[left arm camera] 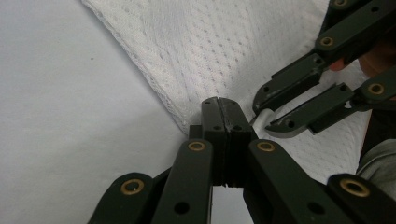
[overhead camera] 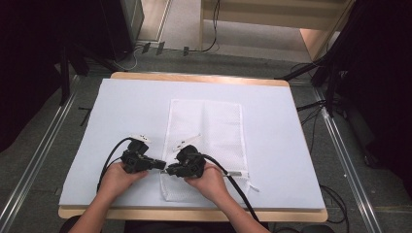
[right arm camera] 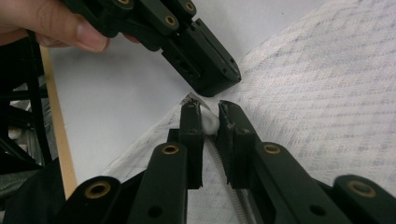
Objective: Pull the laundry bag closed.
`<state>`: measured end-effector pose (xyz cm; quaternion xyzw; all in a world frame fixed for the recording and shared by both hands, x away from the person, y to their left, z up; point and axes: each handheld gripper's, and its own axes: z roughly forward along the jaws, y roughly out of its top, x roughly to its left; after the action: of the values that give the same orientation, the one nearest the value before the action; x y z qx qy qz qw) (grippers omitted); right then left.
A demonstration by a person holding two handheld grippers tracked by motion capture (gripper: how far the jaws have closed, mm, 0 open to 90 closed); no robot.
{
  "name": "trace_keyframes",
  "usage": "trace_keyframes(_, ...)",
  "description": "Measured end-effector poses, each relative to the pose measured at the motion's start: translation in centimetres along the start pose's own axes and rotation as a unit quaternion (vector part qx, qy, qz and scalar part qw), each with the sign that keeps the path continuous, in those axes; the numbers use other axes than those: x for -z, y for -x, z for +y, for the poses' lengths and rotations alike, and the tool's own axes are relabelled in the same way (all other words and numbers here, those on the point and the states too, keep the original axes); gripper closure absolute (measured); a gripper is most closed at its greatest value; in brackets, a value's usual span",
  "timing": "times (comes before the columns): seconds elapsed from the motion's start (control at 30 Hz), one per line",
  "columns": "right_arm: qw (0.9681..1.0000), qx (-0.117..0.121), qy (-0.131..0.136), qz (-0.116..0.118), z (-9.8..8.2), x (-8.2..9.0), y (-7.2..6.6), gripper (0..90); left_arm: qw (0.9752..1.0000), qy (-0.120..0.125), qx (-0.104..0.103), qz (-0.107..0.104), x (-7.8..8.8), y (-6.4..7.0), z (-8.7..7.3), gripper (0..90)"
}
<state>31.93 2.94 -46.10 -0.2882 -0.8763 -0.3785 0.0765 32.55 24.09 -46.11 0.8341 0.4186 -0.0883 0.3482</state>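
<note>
A white rectangular mesh laundry bag point(overhead camera: 206, 141) lies flat on the pale blue padded mat point(overhead camera: 121, 111) that covers the light wooden table point(overhead camera: 194, 76), its long side running away from the person and its near end close to the table's front edge. Both hands work at the bag's near left edge. The left gripper point(left arm camera: 223, 108) has its two black jaws pressed fully together on the hemmed edge of the mesh, pinching the fabric where the edge folds to a point. The right gripper point(right arm camera: 208, 113) sits just beside it, tips almost touching the left gripper's; its jaws stand a narrow gap apart with a small white zip-pull tab point(right arm camera: 209, 122) lodged between them, and the pads appear to bear on it, though contact on both sides cannot be told for certain. A grey zip track point(right arm camera: 233, 196) runs back from the tab under the right jaws. In the high view the grippers meet at the bag's left edge, cables trailing toward the person.
</note>
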Motion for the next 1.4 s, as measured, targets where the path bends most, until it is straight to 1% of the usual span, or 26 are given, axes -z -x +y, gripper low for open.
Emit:
trace_keyframes(0.17,0.9999,0.008,-0.002,0.006,-0.2,0.2,-0.4,85.1,1.0,0.001,0.002,-0.001,0.0,0.0,0.0,90.0)
trace_keyframes(0.23,0.9999,0.007,0.001,0.016,-0.2,0.1,-0.5,85.2,1.0,0.002,0.003,-0.002,0.0,0.0,0.0,90.0)
trace_keyframes(0.27,0.9999,0.009,-0.004,0.013,-0.2,-0.3,-0.7,85.2,1.0,0.002,0.003,-0.002,0.0,0.0,0.0,90.0)
trace_keyframes(0.4,0.9999,0.01,-0.01,0.006,-0.2,-1.0,-0.6,87.3,1.0,0.003,0.003,0.0,0.0,0.1,-0.1,90.0)
trace_keyframes(0.43,0.9999,0.005,-0.009,0.008,-0.3,-1.0,-0.5,87.5,1.0,0.002,0.004,0.0,0.0,0.1,-0.1,90.0)
trace_keyframes(0.57,0.9999,0.012,-0.009,0.007,-0.3,-1.0,-0.6,88.0,1.0,0.002,0.0,0.002,0.2,0.3,-0.2,90.0)
trace_keyframes(0.67,0.9999,0.01,-0.007,0.006,-0.3,-1.0,-0.6,88.0,1.0,0.001,0.002,0.003,0.1,0.2,-0.2,90.0)
trace_keyframes(0.73,0.9999,0.008,-0.005,0.006,-0.3,-1.1,-0.6,88.0,1.0,0.003,-0.006,0.007,0.0,0.3,-0.3,90.0)
trace_keyframes(0.8,0.9999,0.008,-0.005,0.009,-0.4,-1.0,-0.5,88.2,0.9996,0.002,-0.022,0.02,0.0,0.6,-0.3,90.0)
trace_keyframes(0.87,0.9999,-0.001,-0.006,0.012,-0.4,-1.0,-0.5,88.3,0.9992,0.001,-0.025,0.03,-0.1,0.9,-0.3,90.0)
trace_keyframes(0.93,0.9999,0.001,-0.004,0.01,-0.5,-0.9,-0.4,88.3,0.9988,-0.002,-0.03,0.037,-0.1,1.1,-0.3,90.0)
trace_keyframes(1.0,1.0,0.002,-0.002,0.009,-0.6,-0.9,-0.5,88.3,0.9987,-0.002,-0.033,0.039,-0.1,1.2,-0.3,90.0)
trace_keyframes(1.07,0.9999,-0.004,0.0,0.01,-0.7,-0.8,-0.4,88.4,0.9984,0.0,-0.039,0.041,-0.1,1.3,-0.3,90.0)
trace_keyframes(1.1,0.9999,-0.003,0.002,0.01,-0.8,-0.8,-0.3,88.4,0.9984,0.0,-0.039,0.041,-0.1,1.3,-0.3,90.0)
trace_keyframes(1.2,0.9999,-0.011,0.003,0.012,-0.9,-0.7,-0.3,88.5,0.9984,0.001,-0.038,0.041,-0.1,1.3,-0.3,90.0)
trace_keyframes(1.27,0.9998,-0.014,0.003,0.015,-1.0,-0.6,-0.1,88.5,0.9983,-0.003,-0.041,0.042,-0.1,1.2,-0.3,90.0)
trace_keyframes(1.33,0.9998,-0.012,0.003,0.014,-1.0,-0.5,-0.1,88.5,0.9983,-0.002,-0.041,0.042,-0.1,1.2,-0.3,90.0)
trace_keyframes(1.4,0.9999,-0.011,0.001,0.009,-1.1,-0.4,-0.2,88.6,0.9983,-0.002,-0.04,0.042,-0.1,1.2,-0.3,90.0)
